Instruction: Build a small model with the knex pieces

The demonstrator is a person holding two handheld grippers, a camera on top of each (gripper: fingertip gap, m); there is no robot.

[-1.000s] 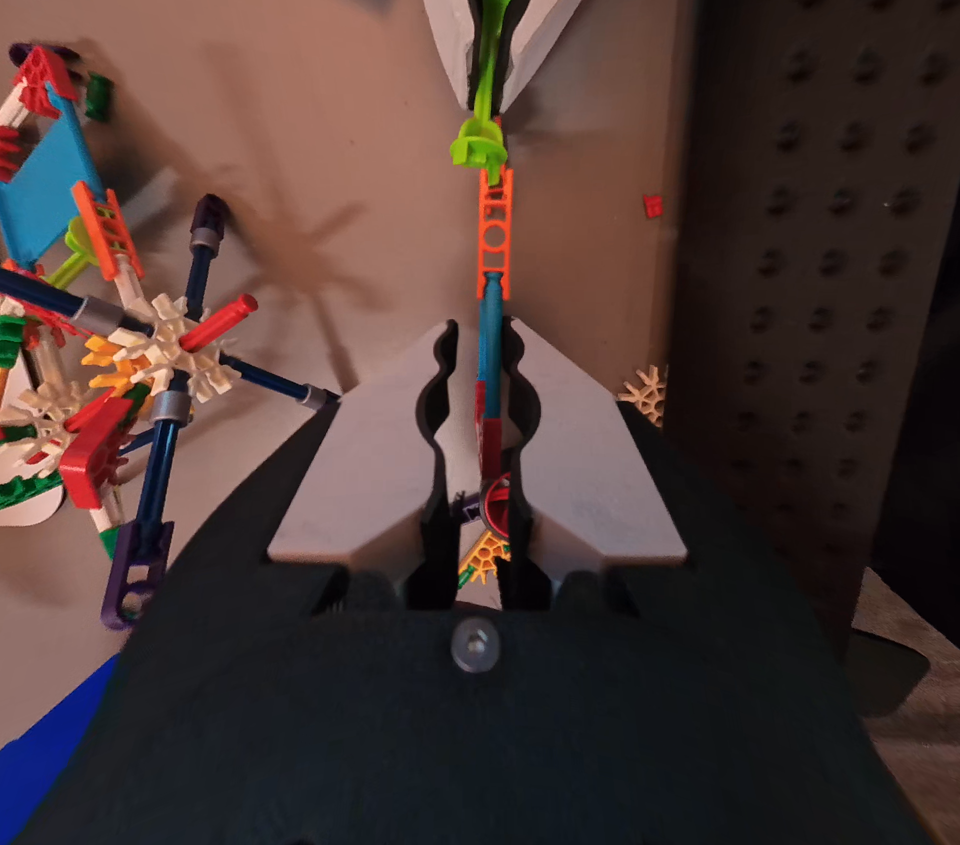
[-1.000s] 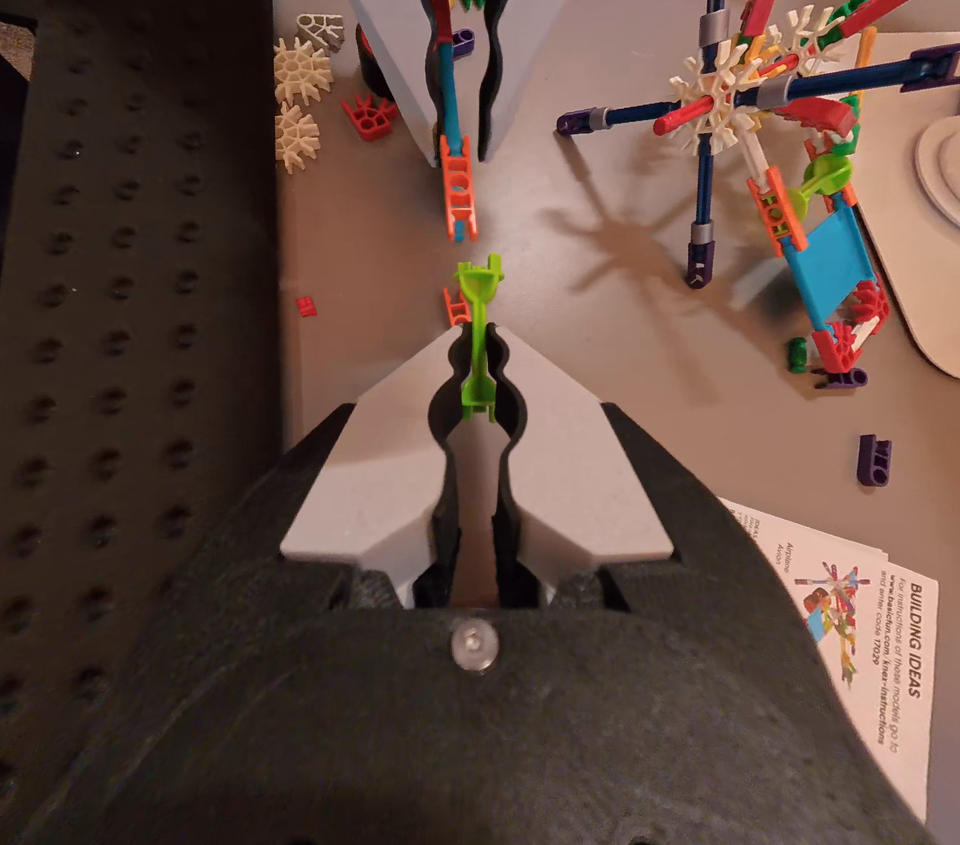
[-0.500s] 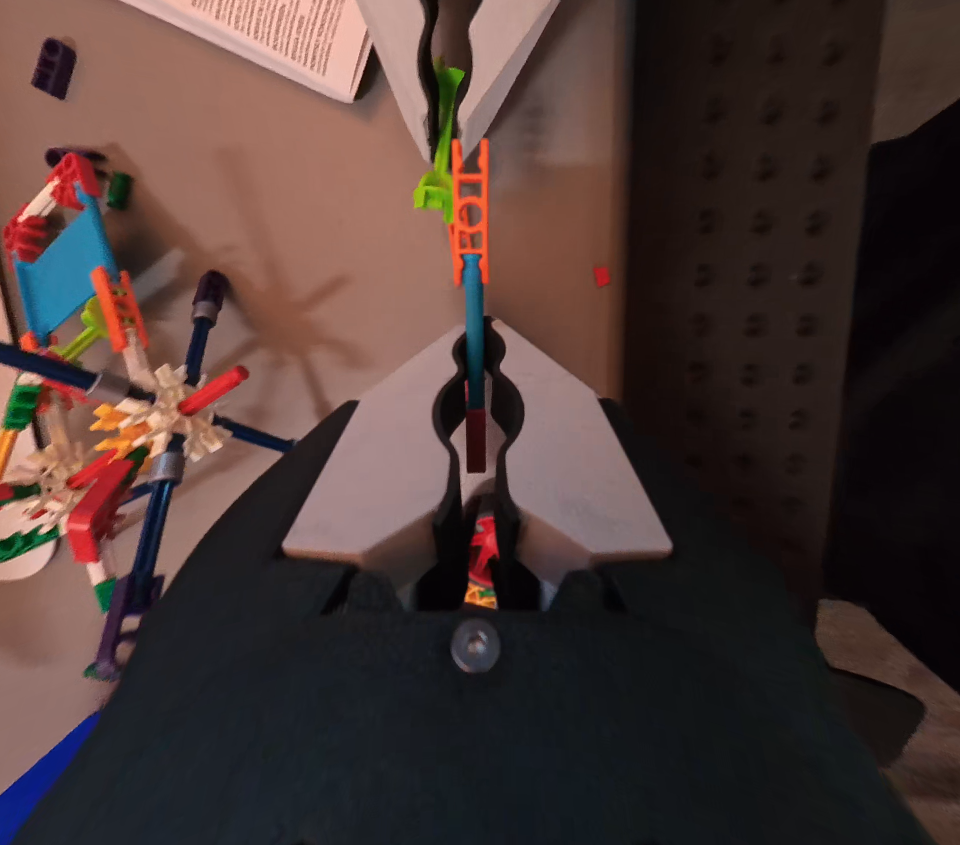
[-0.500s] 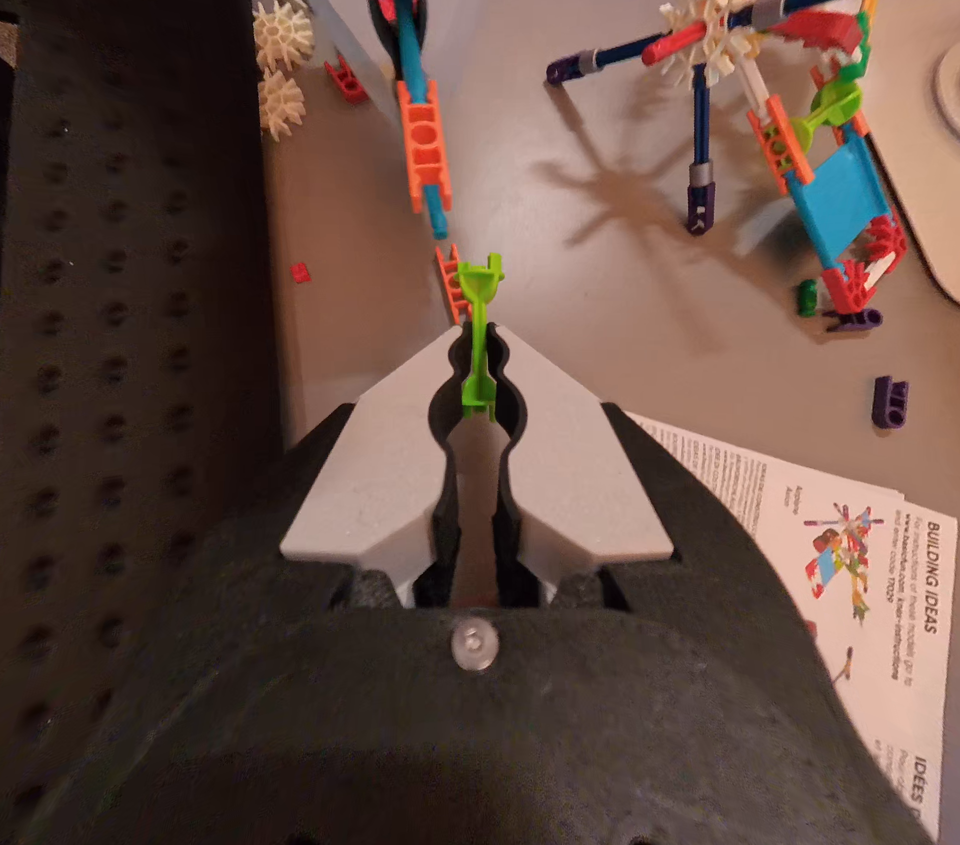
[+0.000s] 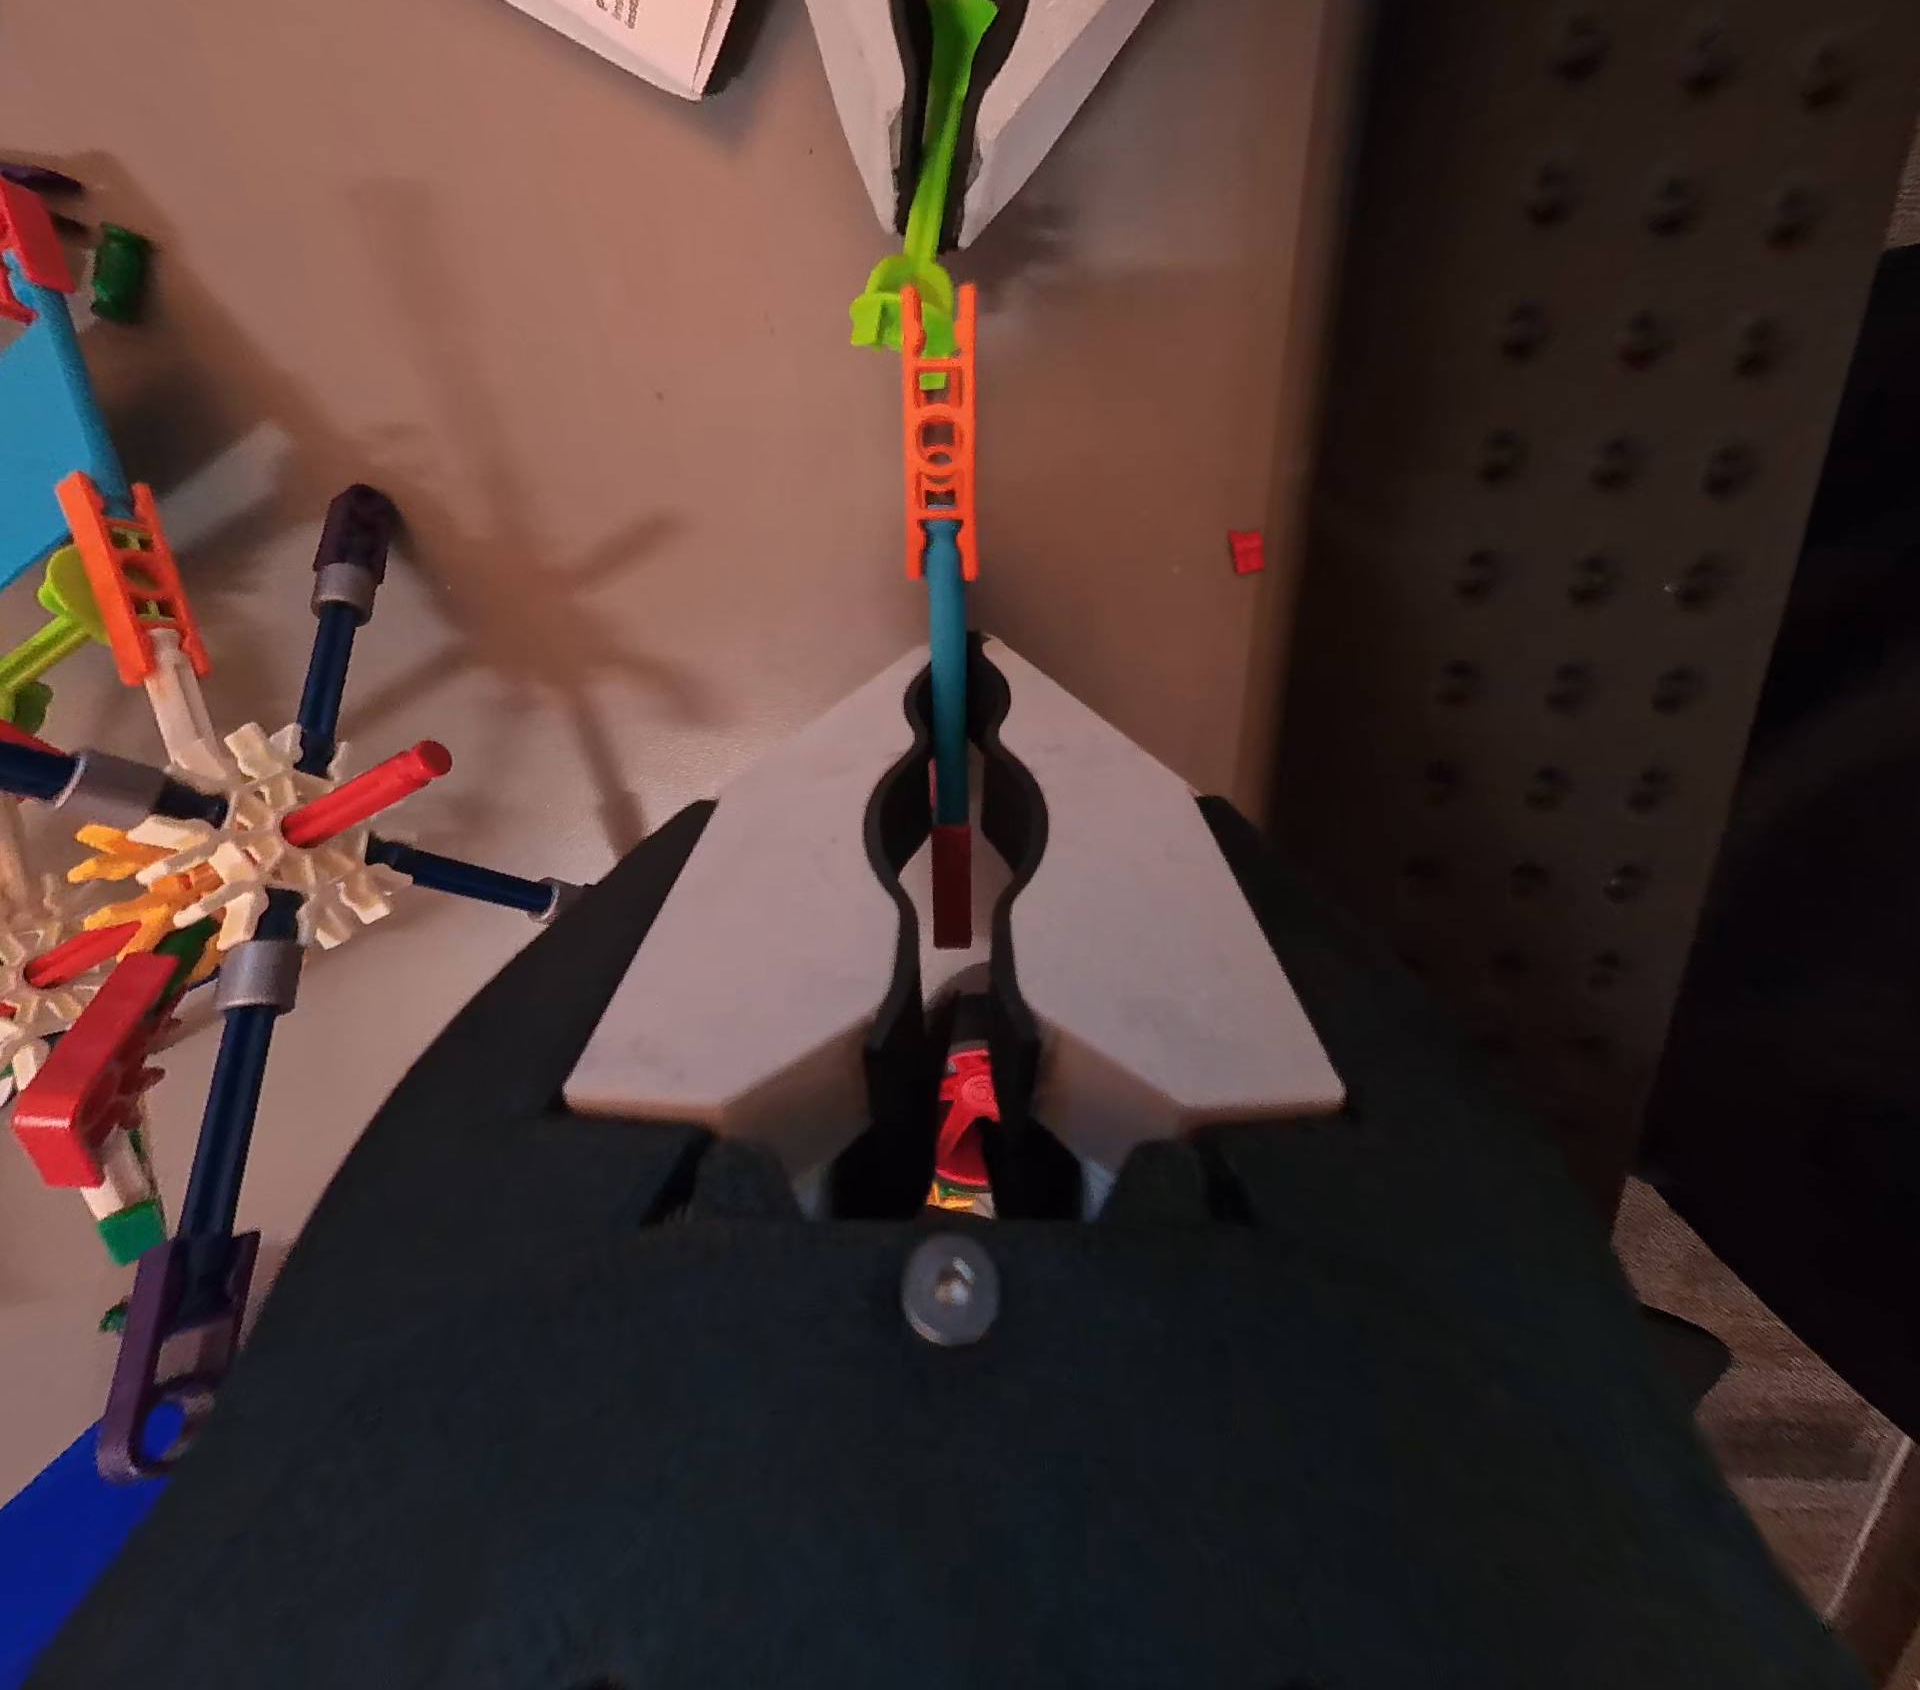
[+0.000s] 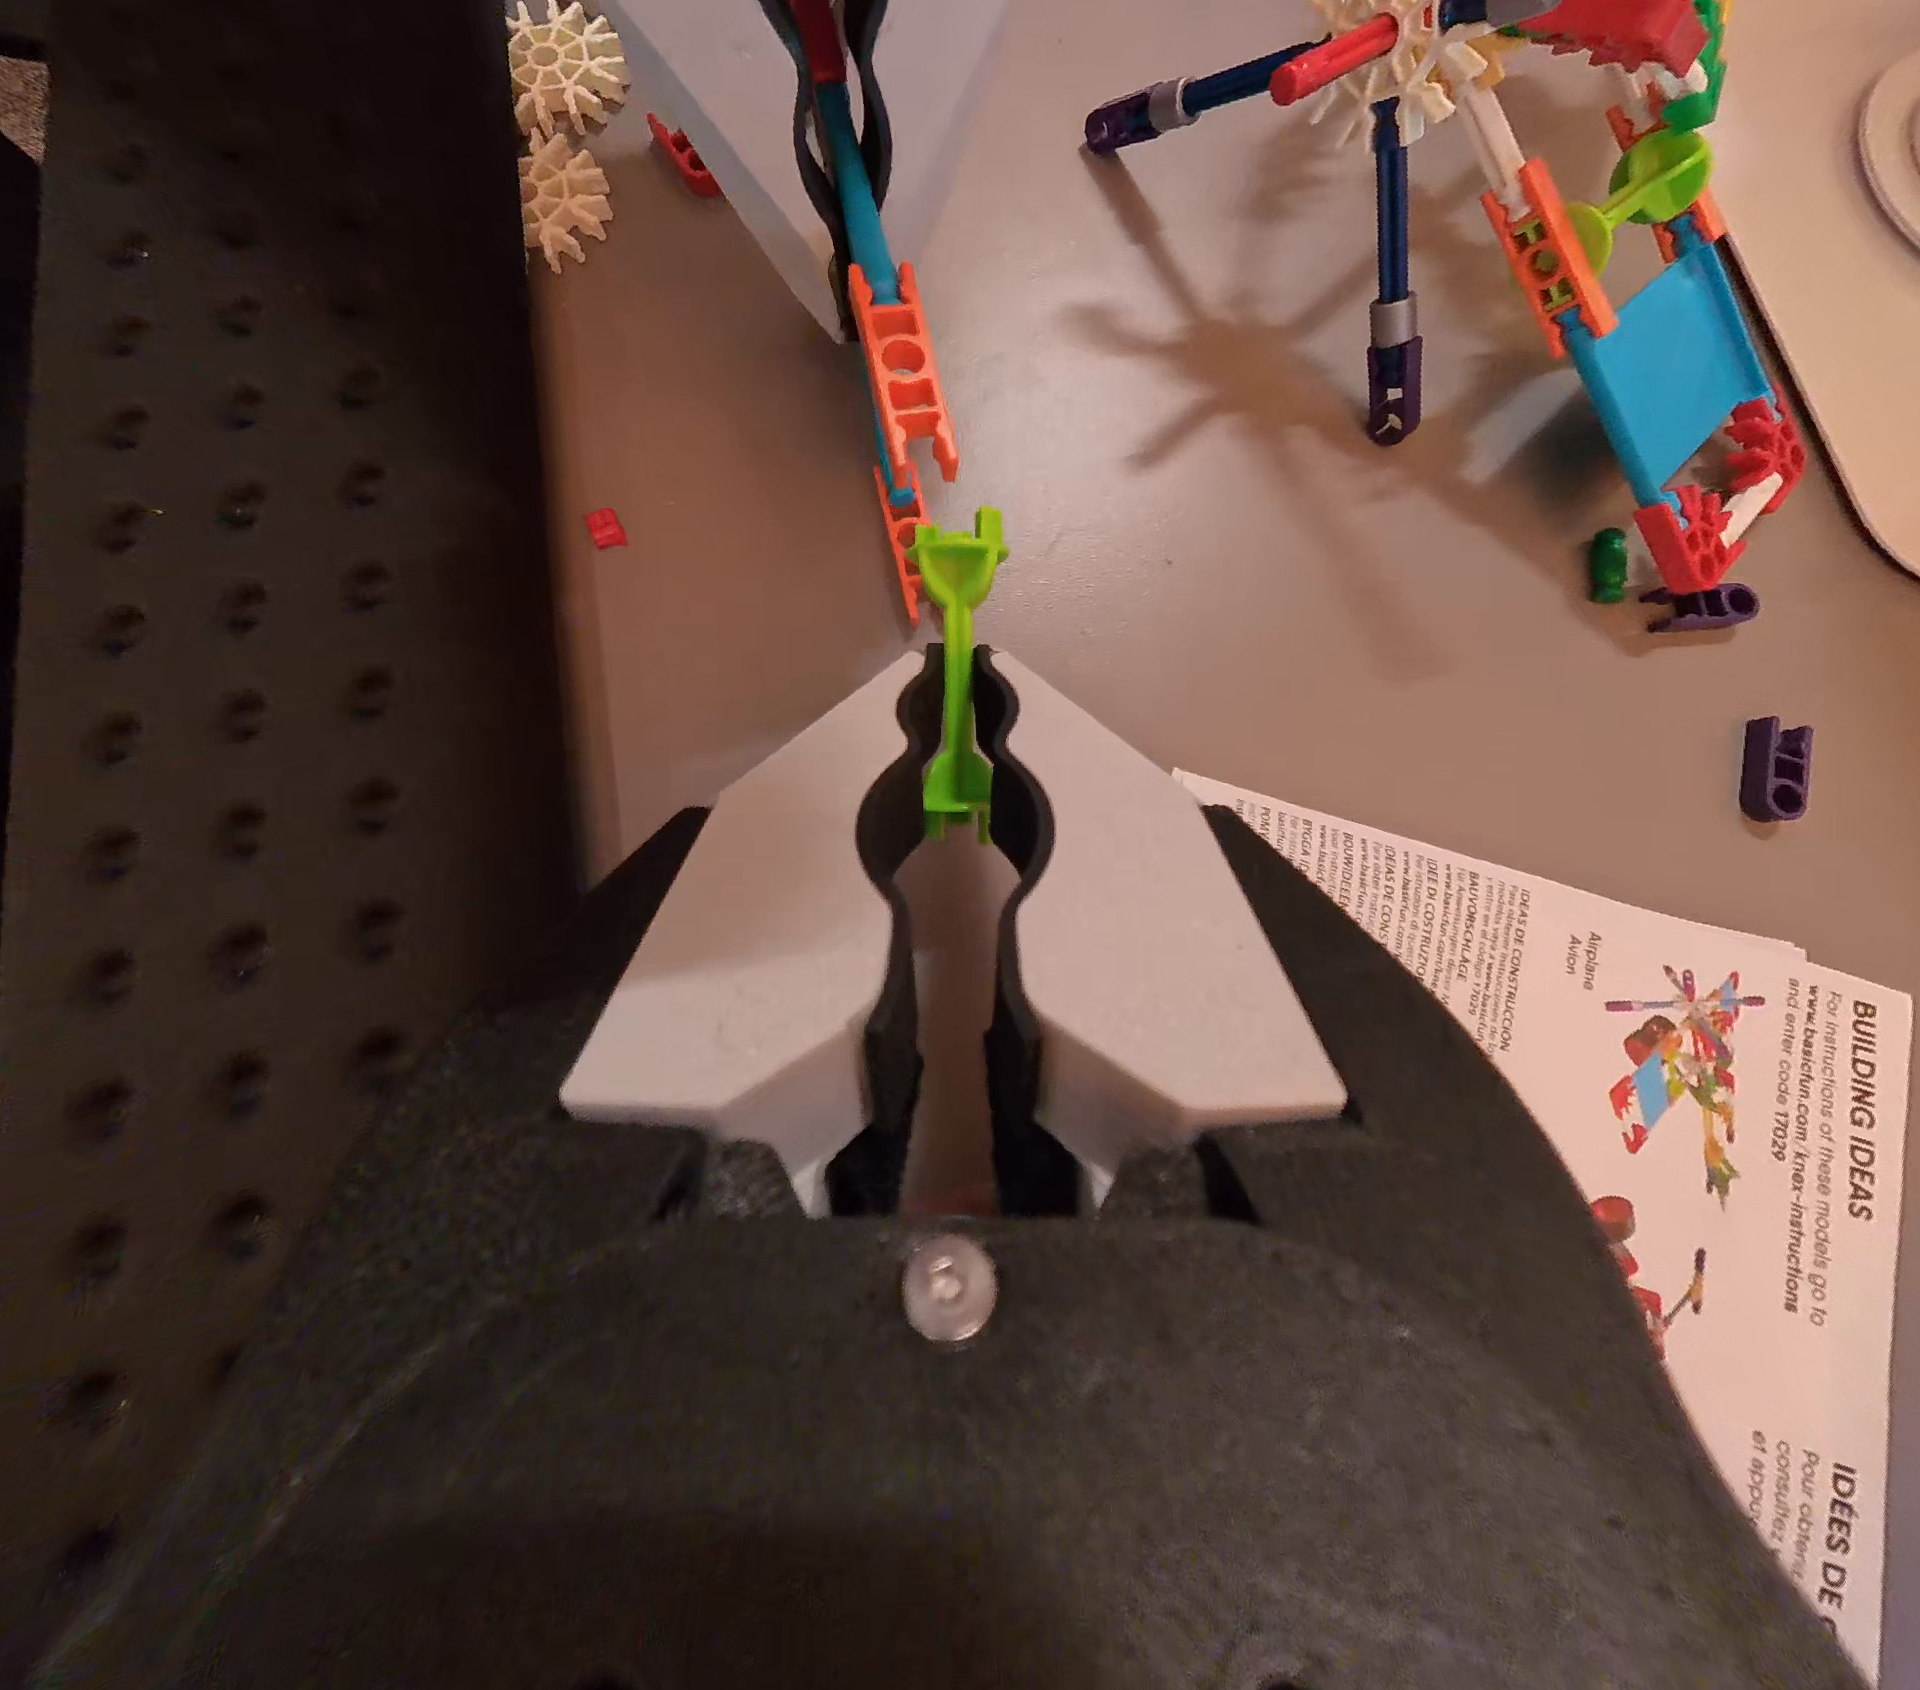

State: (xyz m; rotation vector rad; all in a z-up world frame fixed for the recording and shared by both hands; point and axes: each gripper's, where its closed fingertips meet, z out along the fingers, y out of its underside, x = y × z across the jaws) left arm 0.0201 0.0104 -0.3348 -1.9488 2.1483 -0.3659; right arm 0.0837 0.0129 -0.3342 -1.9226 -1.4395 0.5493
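Observation:
My left gripper (image 5: pixel 951 653) is shut on a teal rod (image 5: pixel 945 684) with a red end piece behind it and an orange ladder-shaped connector (image 5: pixel 940 435) on its far end. My right gripper (image 6: pixel 958 653) is shut on a lime green rod (image 6: pixel 961 684) with a forked cup end. The two grippers face each other tip to tip. In the left wrist view the green rod (image 5: pixel 930 186) meets the top of the orange connector. In the right wrist view the orange connector (image 6: pixel 902 373) sits just above and left of the green tip, over a second orange connector (image 6: pixel 902 544) lying on the table.
A colourful rod-and-connector model (image 6: pixel 1507 113) with a white snowflake hub (image 5: pixel 270 851) and a blue panel stands on the grey table. A printed leaflet (image 6: pixel 1662 1121), loose purple (image 6: pixel 1775 767), red (image 6: pixel 605 526) and cream (image 6: pixel 566 61) pieces lie around. A black perforated board (image 6: pixel 260 497) borders the table. Across from one pair of fingers to the other is roughly 7 centimeters.
The grippers drew apart slightly and re-aligned. The green rod's tip, which lay beside the orange connector half a second ago, now meets the connector's end in line.

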